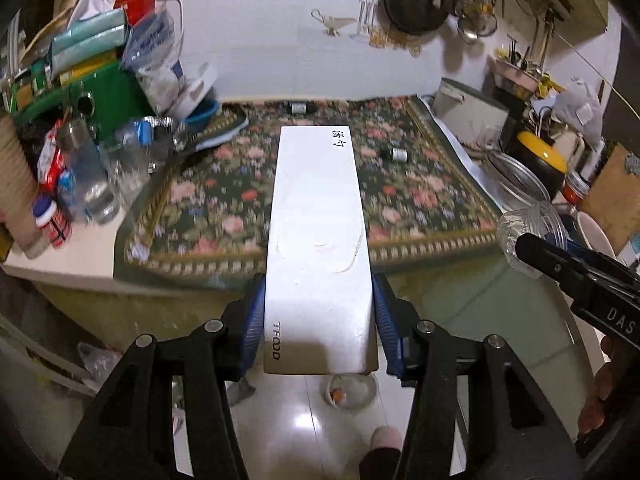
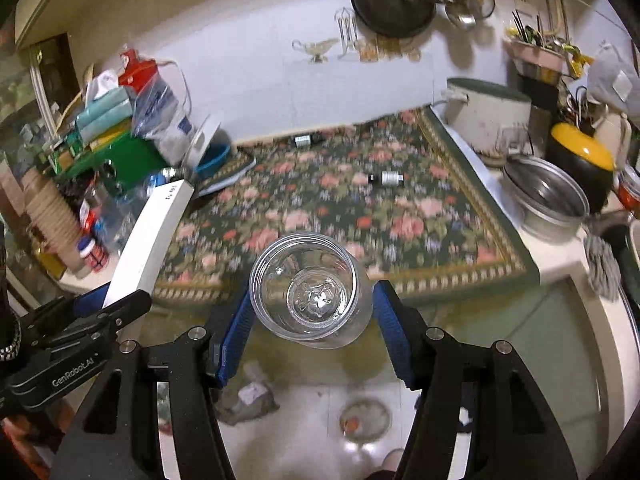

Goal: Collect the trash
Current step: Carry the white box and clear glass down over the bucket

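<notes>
Left wrist view: the left tool [image 1: 320, 320] is clamped on a long, flat white box [image 1: 318, 240], its ribbed blue pads [image 1: 256, 320] pressing the two long sides near the end that bears grey lettering; the box is smooth and glossy, with black handwriting at its far end and a few pale smears on its top face. It juts straight ahead of the tool, held in the air over the near edge of the worktop [image 1: 64, 264]. Beyond and beneath it lies a woven floral mat [image 1: 420, 192], dark green with pink roses and a patterned gold border. Ahead of the tool on the mat lie two small dark bottles with silvery caps [image 1: 394, 155], both on their sides. To the left stands a blurred heap of clear plastic bottles [image 1: 96, 184], bags and a green box [image 1: 108, 100]. In the right wrist view, the right tool [image 2: 312, 316] grips a clear plastic jar [image 2: 308, 288] between its blue pads, the round threaded mouth turned towards the camera and the moulded base visible through it; it is likewise held in the air before the worktop edge. To the right of that tool sit a steel bowl [image 2: 544, 196], a cream pot [image 2: 488, 116] and a black and yellow lidded pot [image 2: 580, 160]. Below both tools is glossy pale floor tile [image 2: 312, 440].
</notes>
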A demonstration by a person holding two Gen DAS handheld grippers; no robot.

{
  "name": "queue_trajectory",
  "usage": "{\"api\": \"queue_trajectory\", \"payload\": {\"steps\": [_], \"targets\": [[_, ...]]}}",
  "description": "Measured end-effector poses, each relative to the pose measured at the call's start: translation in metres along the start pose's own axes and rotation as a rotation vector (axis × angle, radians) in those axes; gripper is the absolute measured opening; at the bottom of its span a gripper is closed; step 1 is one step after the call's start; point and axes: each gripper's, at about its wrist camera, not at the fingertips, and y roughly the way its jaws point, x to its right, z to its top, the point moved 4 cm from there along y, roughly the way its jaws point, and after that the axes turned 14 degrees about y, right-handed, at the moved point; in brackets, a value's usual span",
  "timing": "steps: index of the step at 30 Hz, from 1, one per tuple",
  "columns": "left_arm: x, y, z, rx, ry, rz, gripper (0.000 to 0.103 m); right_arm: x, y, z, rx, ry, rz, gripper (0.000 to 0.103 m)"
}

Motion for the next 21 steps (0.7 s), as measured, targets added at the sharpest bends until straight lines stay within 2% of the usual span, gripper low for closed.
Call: {"api": "queue_trajectory", "payload": {"steps": [5,9,15,21], "targets": [[0.014,0.009,-0.029,-0.037,-0.010,-0.025,0.050,0.013,0.004,-0.026,-0.038,0.010,-0.029,0.056],[0.030,0.032,-0.054,-0.077,-0.031,-0.048,0.050,0.033,0.016,-0.049,-0.069,0.012,-0.052,0.056],[0.064,0.086,-0.097,-0.149,-0.061,-0.057,0.050,0.078,0.048,-0.079,-0.106,0.000,-0.089,0.056],[0.098,0.151,-0.151,-0.207,-0.108,-0.065,0.050,0.122,0.104,-0.117,-0.167,-0.041,-0.084,0.056]]}}
